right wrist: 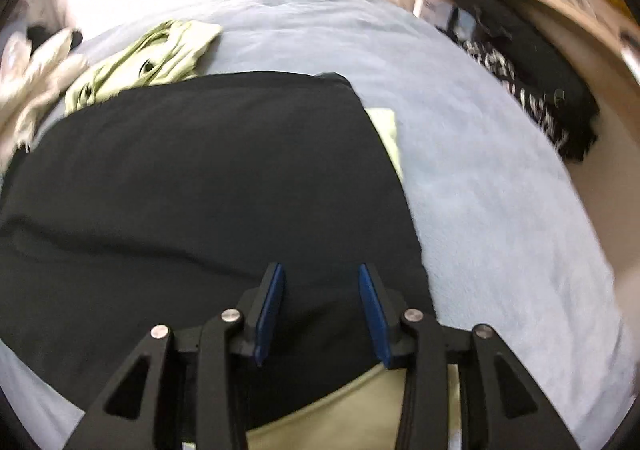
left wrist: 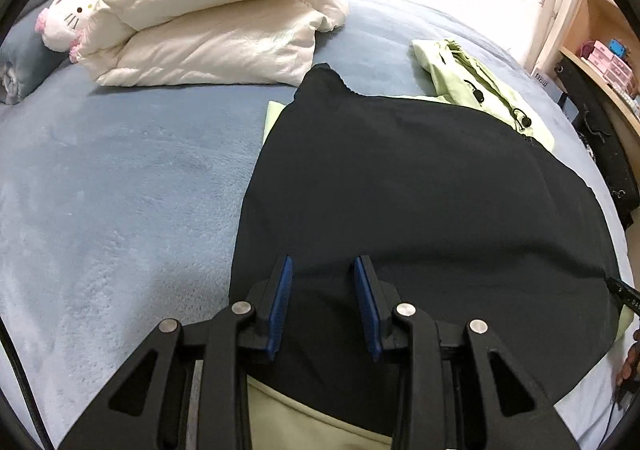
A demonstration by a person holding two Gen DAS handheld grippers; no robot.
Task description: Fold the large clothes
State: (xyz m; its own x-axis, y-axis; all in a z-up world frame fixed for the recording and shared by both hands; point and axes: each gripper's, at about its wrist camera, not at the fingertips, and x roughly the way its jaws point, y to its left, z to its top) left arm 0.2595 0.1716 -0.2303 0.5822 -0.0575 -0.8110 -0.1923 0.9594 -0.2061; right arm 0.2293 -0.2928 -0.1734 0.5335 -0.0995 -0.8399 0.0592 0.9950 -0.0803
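A large garment lies spread on the blue bed. Its black side (left wrist: 420, 178) faces up, and its light green side shows at the hood (left wrist: 468, 78) far right and at the near hem (left wrist: 304, 418). My left gripper (left wrist: 322, 264) is open and empty, hovering over the near left part of the black cloth. In the right wrist view the black cloth (right wrist: 192, 170) fills the left and middle, with the green hood (right wrist: 156, 58) at the far left. My right gripper (right wrist: 320, 270) is open and empty over the cloth's near right edge. The right view is blurred.
A folded cream duvet (left wrist: 224, 10) and a Hello Kitty plush (left wrist: 70, 18) lie at the head of the bed. The blue blanket (left wrist: 112, 186) is bare to the left. A wooden shelf (left wrist: 600, 46) and dark bags (right wrist: 532, 70) stand beside the bed's right edge.
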